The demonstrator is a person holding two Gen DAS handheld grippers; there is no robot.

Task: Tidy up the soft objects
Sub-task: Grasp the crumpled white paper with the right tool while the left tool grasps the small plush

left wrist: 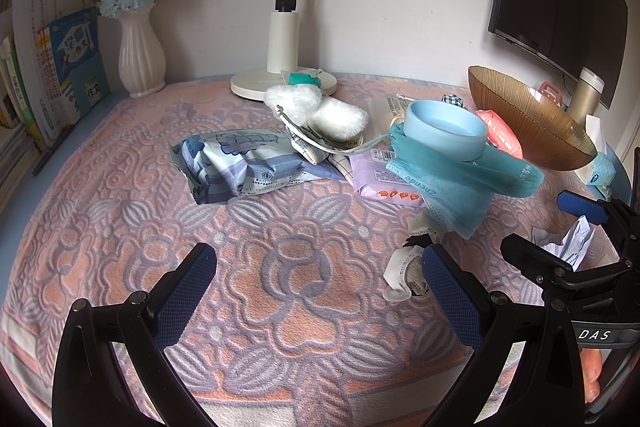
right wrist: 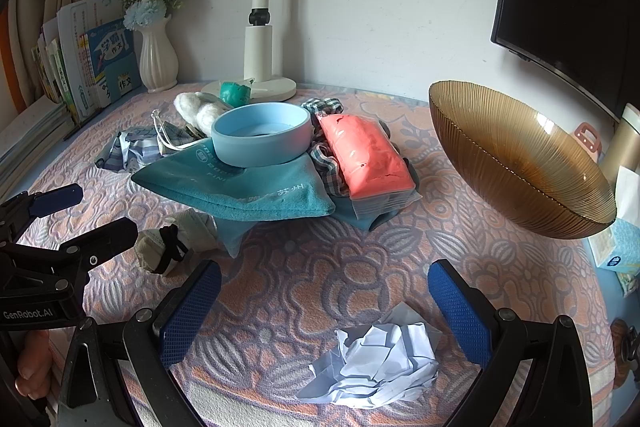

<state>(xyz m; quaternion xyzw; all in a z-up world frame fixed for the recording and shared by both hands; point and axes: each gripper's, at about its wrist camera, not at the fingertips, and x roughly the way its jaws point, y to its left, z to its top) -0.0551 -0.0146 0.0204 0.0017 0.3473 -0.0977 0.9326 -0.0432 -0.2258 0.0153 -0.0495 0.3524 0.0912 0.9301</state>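
A pile of soft things lies mid-table: a teal cloth [right wrist: 256,195] under a light blue round bowl [right wrist: 262,139], a coral-pink bagged pack [right wrist: 366,159], a checked cloth [right wrist: 326,107], white fluffy pads [left wrist: 320,109], a blue tissue pack [left wrist: 248,167] and a purple wipes pack [left wrist: 384,183]. A crumpled white paper [right wrist: 380,363] lies between the fingers of my open right gripper [right wrist: 324,315]. A small rolled cloth tied with black band [right wrist: 168,247] lies by my open, empty left gripper [left wrist: 320,295].
An amber ribbed glass bowl [right wrist: 516,163] stands tilted at the right. A white lamp base [left wrist: 280,83], a white vase with blue flowers [left wrist: 142,55] and books [left wrist: 60,67] line the back wall. A tissue box [right wrist: 618,247] sits at the right edge. A patterned cloth [left wrist: 280,267] covers the table.
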